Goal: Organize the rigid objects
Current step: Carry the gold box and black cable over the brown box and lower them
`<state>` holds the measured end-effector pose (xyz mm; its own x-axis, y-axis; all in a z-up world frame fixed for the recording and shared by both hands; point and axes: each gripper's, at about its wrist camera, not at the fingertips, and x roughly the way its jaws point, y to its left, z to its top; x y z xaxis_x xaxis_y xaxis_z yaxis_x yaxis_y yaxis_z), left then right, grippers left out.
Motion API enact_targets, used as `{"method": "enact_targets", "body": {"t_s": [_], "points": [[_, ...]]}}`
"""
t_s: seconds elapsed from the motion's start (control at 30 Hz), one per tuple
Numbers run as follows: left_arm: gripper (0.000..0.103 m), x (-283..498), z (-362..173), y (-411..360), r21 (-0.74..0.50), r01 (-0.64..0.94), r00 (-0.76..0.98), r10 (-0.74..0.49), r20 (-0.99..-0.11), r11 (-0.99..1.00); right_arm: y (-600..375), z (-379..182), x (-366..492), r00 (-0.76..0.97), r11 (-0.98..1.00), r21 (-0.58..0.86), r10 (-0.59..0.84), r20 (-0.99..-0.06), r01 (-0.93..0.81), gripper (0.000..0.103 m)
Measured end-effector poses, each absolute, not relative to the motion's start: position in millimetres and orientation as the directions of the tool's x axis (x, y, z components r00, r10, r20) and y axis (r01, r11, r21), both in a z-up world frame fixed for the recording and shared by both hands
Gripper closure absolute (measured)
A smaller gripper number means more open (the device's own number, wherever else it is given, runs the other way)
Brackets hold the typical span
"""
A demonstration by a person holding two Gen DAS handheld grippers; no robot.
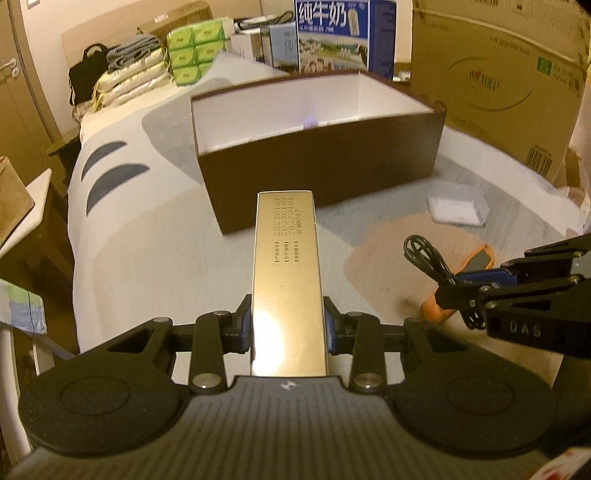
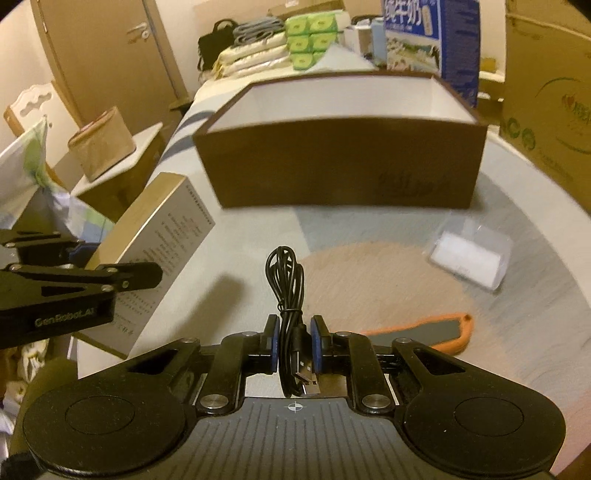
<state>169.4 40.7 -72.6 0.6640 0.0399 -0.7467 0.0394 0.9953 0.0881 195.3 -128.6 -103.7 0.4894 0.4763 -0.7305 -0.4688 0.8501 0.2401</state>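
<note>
My left gripper (image 1: 288, 325) is shut on a long gold box (image 1: 286, 266) that points toward the open brown box (image 1: 321, 170) ahead. My right gripper (image 2: 293, 339) is shut on a coiled black USB cable (image 2: 288, 291), held above the table. In the left wrist view the right gripper (image 1: 469, 291) enters from the right with the cable (image 1: 424, 254). In the right wrist view the left gripper (image 2: 96, 280) shows at left with the gold box (image 2: 159, 240). The brown box (image 2: 343, 170) has a white inside and looks empty.
A clear plastic case (image 2: 471, 254) and an orange-handled tool (image 2: 428, 330) lie on the patterned table (image 2: 406, 273) to the right. Large cardboard boxes (image 1: 495, 74) stand at right. A milk carton box (image 1: 343, 33), green tissue packs (image 1: 192, 51) and folded cloths sit behind.
</note>
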Motion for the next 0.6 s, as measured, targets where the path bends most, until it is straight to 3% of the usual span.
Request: {"method": "enact_targets", "body": {"t_s": [0.6], "points": [[0.071, 269.2, 3.4, 56.7, 0.078, 0.043, 0.763, 0.018, -0.646, 0.996, -165.9, -19.8, 302.5, 0.64, 0.866, 0.24, 0.488, -0.593, -0.438, 0.089]]}}
